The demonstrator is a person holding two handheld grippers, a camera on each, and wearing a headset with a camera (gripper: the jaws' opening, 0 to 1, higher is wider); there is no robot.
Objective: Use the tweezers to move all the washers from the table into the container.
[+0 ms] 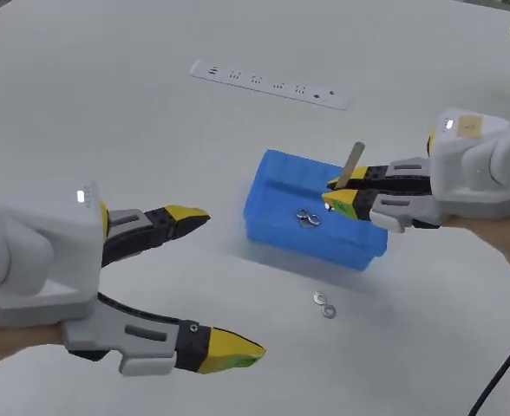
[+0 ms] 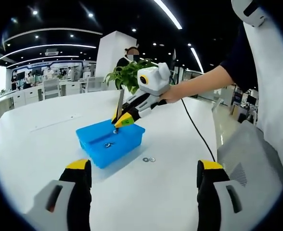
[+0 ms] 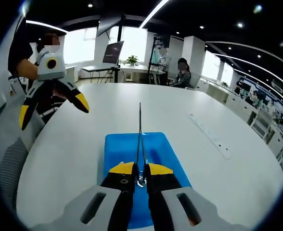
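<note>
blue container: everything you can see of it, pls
The blue container is a shallow, open-topped rectangular tray, plastic by its look, with low walls. It sits flat on the white table, skewed to the person. A cluster of washers lies on its floor near the middle. The right tongs, shut on the tweezers, hang over its right side; contact with it cannot be told. Two loose washers lie on the table just in front, apart from it.

Bright overhead light, fisheye-warped edges
</note>
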